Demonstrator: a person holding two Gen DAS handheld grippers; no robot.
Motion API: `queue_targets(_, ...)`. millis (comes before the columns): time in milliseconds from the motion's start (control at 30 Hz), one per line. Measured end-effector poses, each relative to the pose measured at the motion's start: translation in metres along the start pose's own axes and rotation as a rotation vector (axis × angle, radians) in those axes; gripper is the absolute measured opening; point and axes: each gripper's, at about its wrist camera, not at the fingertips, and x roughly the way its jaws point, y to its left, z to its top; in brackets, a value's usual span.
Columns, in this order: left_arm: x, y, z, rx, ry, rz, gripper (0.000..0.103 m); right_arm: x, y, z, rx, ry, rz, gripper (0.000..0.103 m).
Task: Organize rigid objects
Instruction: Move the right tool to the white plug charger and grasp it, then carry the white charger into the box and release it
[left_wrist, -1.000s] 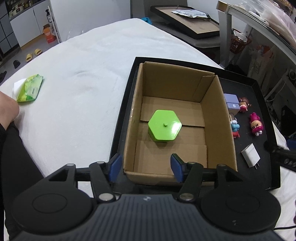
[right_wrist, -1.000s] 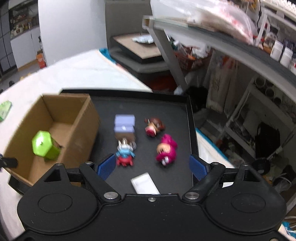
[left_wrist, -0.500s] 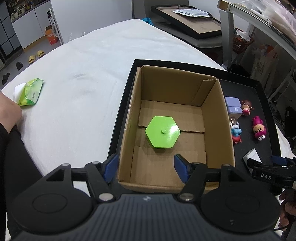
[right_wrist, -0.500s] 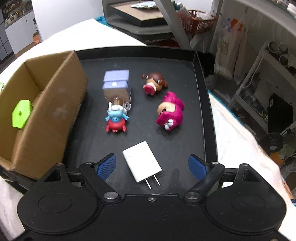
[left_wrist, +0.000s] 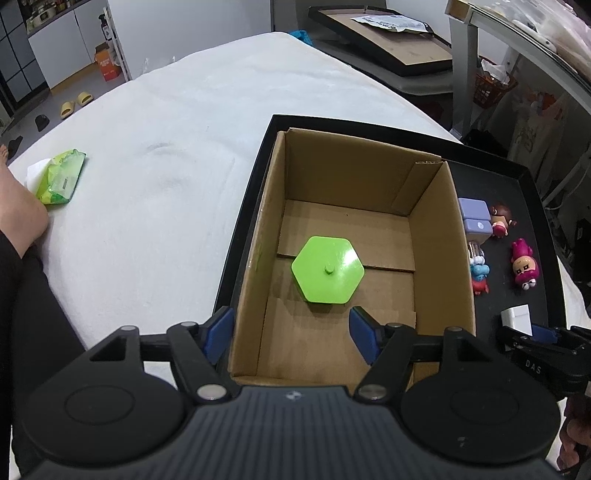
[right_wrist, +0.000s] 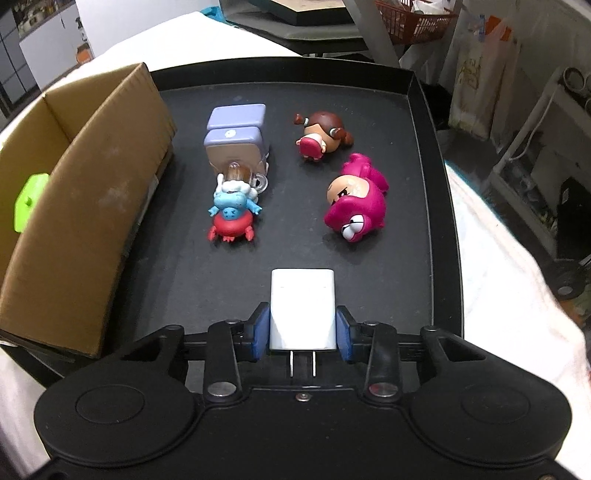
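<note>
A cardboard box (left_wrist: 436, 229) stands on a black tray (right_wrist: 369, 258); a green hexagonal piece (left_wrist: 328, 270) lies inside it. My left gripper (left_wrist: 291, 334) is open and empty, straddling the box's near left wall. My right gripper (right_wrist: 302, 334) has closed its blue pads on both sides of a white plug adapter (right_wrist: 303, 308) lying on the tray. The adapter also shows in the left wrist view (left_wrist: 517, 317). On the tray lie a purple block (right_wrist: 236, 129), a blue and red figure (right_wrist: 232, 212), a brown-haired figure (right_wrist: 321, 136) and a magenta figure (right_wrist: 356, 201).
The tray sits on a white cloth-covered surface (left_wrist: 166, 147). A green tissue pack (left_wrist: 61, 181) lies far left on it. A person's knee (left_wrist: 18, 218) is at the left edge. Shelves and clutter (right_wrist: 517, 110) stand to the right of the tray.
My right gripper moved forward and down to the white adapter and closed its pads onto it. My left gripper drifted slightly over the box and stayed open.
</note>
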Motion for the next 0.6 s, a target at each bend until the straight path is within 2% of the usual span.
queue_targets(600, -0.006, 0.018, 0.000, -0.054, -0.021, -0.059, 0.067, -0.049, 0.024, 0.037, -0.039, -0.114, 0.004, 0.036)
